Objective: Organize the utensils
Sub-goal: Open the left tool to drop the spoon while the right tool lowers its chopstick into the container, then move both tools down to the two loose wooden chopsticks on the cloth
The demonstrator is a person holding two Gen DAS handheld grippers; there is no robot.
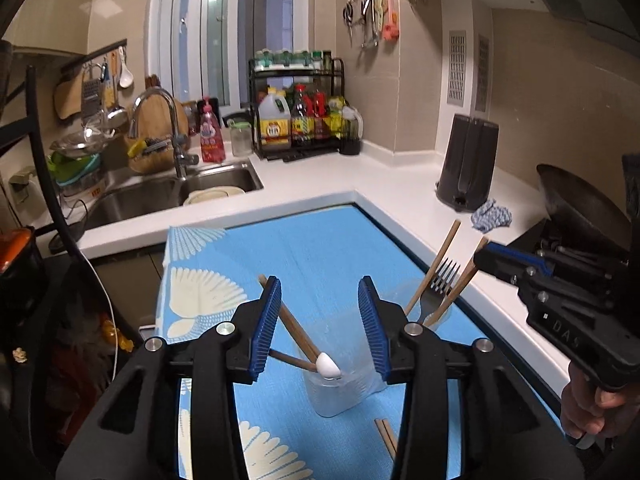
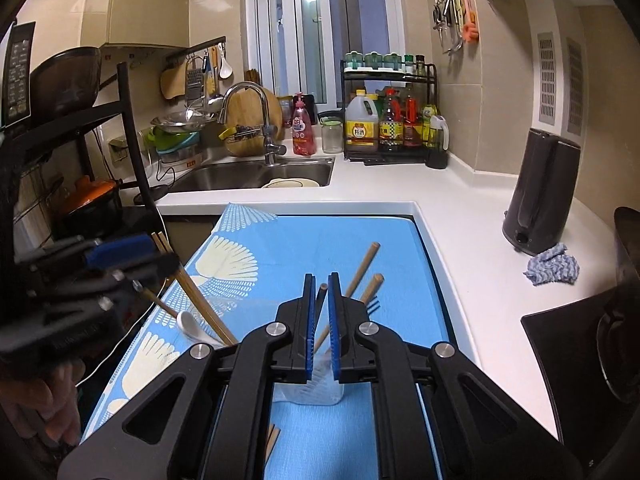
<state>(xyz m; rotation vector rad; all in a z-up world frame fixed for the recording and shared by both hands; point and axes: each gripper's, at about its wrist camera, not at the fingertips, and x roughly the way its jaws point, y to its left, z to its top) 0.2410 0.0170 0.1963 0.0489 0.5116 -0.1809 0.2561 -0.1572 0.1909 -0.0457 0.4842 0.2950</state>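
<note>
Two clear cups (image 1: 340, 384) stand on the blue mat (image 1: 316, 248) on the table (image 1: 400, 184), holding chopsticks (image 1: 294, 328), a white spoon (image 1: 328, 366) and a fork (image 1: 436, 288). Left tongs (image 1: 320, 328) are apart. Right tongs (image 2: 319, 328) are slightly apart around a stick.

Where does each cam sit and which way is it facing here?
Left wrist: rides the left tongs, aimed forward and down over a clear cup on the blue mat, sink behind; right tongs and a hand show at right.
Right wrist: rides the right tongs, aimed forward and down at a second clear cup; left tongs and a hand at left.
Shared: mat, sink, condiment rack, kettle.
</note>
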